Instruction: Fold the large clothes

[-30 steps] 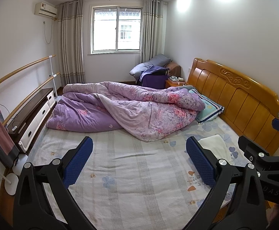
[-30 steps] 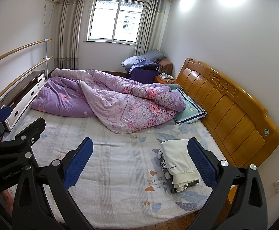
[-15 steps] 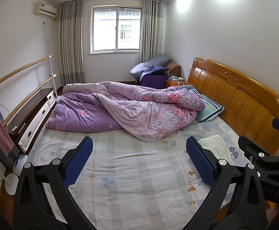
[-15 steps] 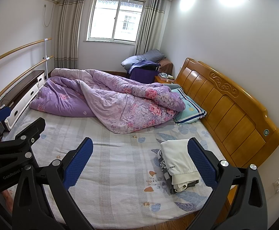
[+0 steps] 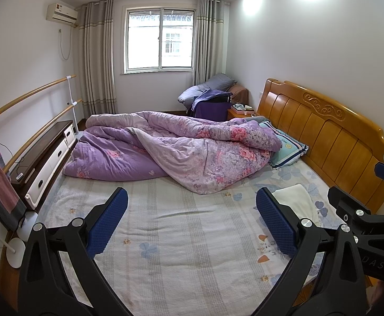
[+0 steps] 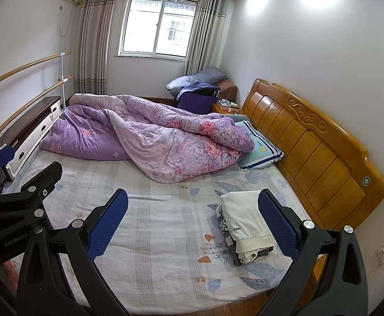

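My left claw [image 5: 190, 221], marked "GenRobot", and right claw [image 6: 193, 222] both gape wide, empty. By my right claw's right finger, folded white trousers [image 6: 246, 222] printed "THINGS" top a neat stack.

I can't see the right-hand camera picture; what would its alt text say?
Open blue-padded right gripper hovers over a floral-sheeted bed, holding nothing. A folded white and grey clothes stack lies near the wooden headboard; a crumpled purple floral quilt lies beyond.
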Available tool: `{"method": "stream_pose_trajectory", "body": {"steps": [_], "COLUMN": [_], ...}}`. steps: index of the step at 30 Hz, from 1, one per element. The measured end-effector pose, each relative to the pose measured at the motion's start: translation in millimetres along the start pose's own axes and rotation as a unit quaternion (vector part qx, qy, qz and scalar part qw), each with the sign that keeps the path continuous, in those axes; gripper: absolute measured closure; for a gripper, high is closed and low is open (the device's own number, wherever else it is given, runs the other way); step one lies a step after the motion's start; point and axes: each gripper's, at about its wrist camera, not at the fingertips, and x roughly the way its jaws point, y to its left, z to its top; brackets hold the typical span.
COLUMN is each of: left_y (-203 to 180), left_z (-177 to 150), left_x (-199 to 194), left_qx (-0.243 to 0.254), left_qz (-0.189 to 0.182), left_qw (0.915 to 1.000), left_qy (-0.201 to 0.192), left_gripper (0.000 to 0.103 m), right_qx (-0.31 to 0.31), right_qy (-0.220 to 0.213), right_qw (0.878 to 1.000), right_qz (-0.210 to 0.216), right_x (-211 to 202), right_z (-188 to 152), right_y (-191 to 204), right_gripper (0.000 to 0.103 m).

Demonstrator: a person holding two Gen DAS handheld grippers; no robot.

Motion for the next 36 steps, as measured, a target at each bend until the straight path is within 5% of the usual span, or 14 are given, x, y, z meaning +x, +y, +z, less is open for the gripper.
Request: {"method": "stream_pose_trajectory", "body": {"steps": [36], "left_y": [-0.8], "left_z": [-0.2], "left_x": [3.2], "left_qx": [0.002], "left_qz": [-0.003], "left_qw": [1.0000], "left_qy": [0.005], "left_gripper": [0.005], "right_qx": [0.000], "right_qy": [0.005], "right_qw": [1.000], "right_qz": [-0.001], "right_x": [5.2], "right_z": [-3.5], "right_y": [-6.0], "right_gripper": [0.008]}}
